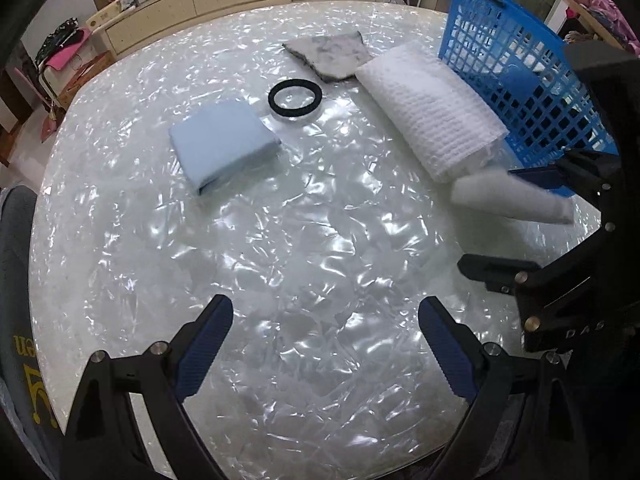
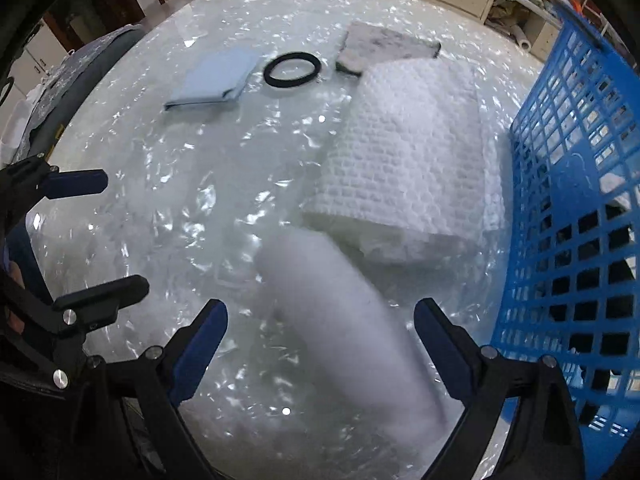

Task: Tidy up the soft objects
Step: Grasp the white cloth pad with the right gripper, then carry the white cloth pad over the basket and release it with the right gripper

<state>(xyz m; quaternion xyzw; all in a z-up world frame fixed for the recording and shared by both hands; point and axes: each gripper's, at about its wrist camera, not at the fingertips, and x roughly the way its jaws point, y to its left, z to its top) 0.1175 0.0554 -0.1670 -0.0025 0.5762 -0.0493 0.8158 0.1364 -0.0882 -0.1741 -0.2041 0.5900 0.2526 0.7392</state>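
White foam roll (image 2: 344,320) lies between wide-open, empty right gripper (image 2: 320,344) jaws; close mid-roll gently, lift over blue basket (image 2: 580,240); left gripper (image 1: 326,344) open, idle.

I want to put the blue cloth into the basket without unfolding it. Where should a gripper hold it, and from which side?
Grip the blue cloth at its stacked folded edge, the near right side beside the ring. There the layers show together, so one pinch would likely hold all. The open left gripper has clear table before it.
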